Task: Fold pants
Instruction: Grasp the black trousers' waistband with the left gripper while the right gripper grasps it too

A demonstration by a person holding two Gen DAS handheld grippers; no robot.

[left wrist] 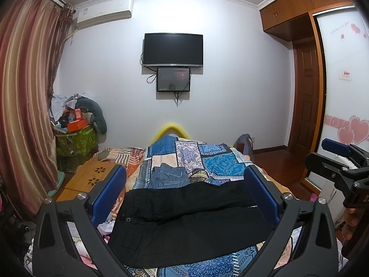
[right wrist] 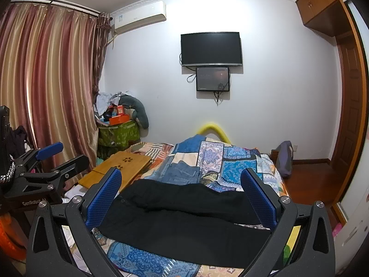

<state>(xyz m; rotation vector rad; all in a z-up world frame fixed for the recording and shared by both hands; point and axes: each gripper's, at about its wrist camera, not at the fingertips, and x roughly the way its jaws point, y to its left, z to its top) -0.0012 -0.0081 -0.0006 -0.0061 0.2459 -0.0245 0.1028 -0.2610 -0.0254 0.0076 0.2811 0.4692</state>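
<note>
Black pants point(left wrist: 189, 221) lie spread flat across the near end of the bed, waistband and button to the left, legs running to the right. They also show in the right wrist view point(right wrist: 184, 219). My left gripper point(left wrist: 184, 189) is open and empty, held above the pants with blue pads on either side. My right gripper point(right wrist: 182, 191) is open and empty, also above the pants. The right gripper also shows at the right edge of the left wrist view point(left wrist: 339, 159), and the left gripper at the left of the right wrist view point(right wrist: 57, 157).
Folded blue jeans point(left wrist: 168, 175) lie on the patchwork quilt point(left wrist: 219, 161) just beyond the black pants. A wooden lap tray point(left wrist: 90, 177) sits on the bed's left side. A cluttered green bin point(left wrist: 76, 138) stands by the curtain. A wardrobe and door are at right.
</note>
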